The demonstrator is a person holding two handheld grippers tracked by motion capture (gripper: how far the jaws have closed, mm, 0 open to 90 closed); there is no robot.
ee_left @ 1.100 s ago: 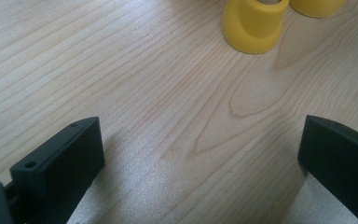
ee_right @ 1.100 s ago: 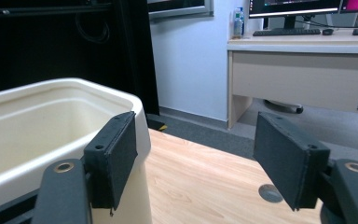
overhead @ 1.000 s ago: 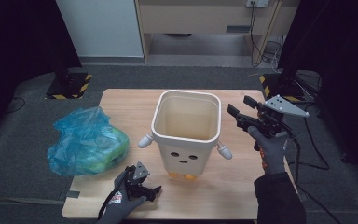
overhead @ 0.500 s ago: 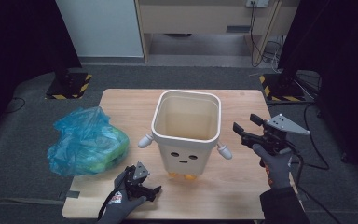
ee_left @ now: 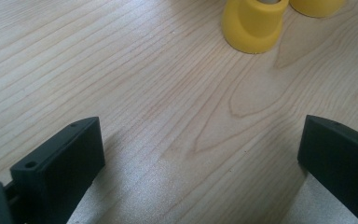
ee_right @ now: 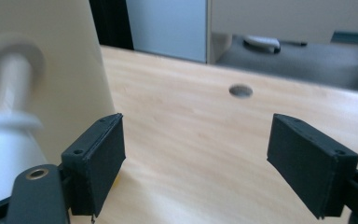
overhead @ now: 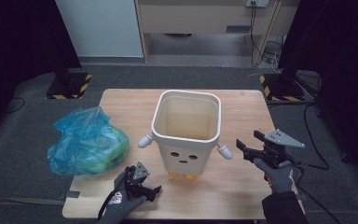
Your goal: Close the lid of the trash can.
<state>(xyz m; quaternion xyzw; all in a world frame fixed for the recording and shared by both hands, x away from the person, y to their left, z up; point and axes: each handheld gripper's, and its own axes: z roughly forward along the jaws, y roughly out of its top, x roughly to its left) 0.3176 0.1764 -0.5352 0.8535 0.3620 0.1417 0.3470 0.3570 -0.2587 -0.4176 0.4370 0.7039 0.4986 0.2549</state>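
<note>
A cream bin (overhead: pixel 186 156) with a drawn face, two small white arms and yellow feet stands mid-table. My left gripper (overhead: pixel 153 190) rests low near the table's front edge, left of the bin's feet. It is open, with bare wood between its jaws (ee_left: pixel 200 158) and a yellow foot (ee_left: pixel 254 23) ahead. My right gripper (overhead: pixel 248 140) hangs to the right of the bin, close to its white arm (ee_right: pixel 4 121). Its jaws have just been opening and stand wide (ee_right: pixel 196 158), with nothing between them.
A blue plastic bag (overhead: pixel 86 142) holding green things lies at the table's left edge. The wooden table (overhead: pixel 242 107) has a small round hole (ee_right: pixel 241 90) near its far right. Dark stands and cables sit on the floor beyond.
My right gripper has sunk toward the table and drawn nearer the front edge, its jaws spreading wider. The left gripper, bin and bag have not moved.
</note>
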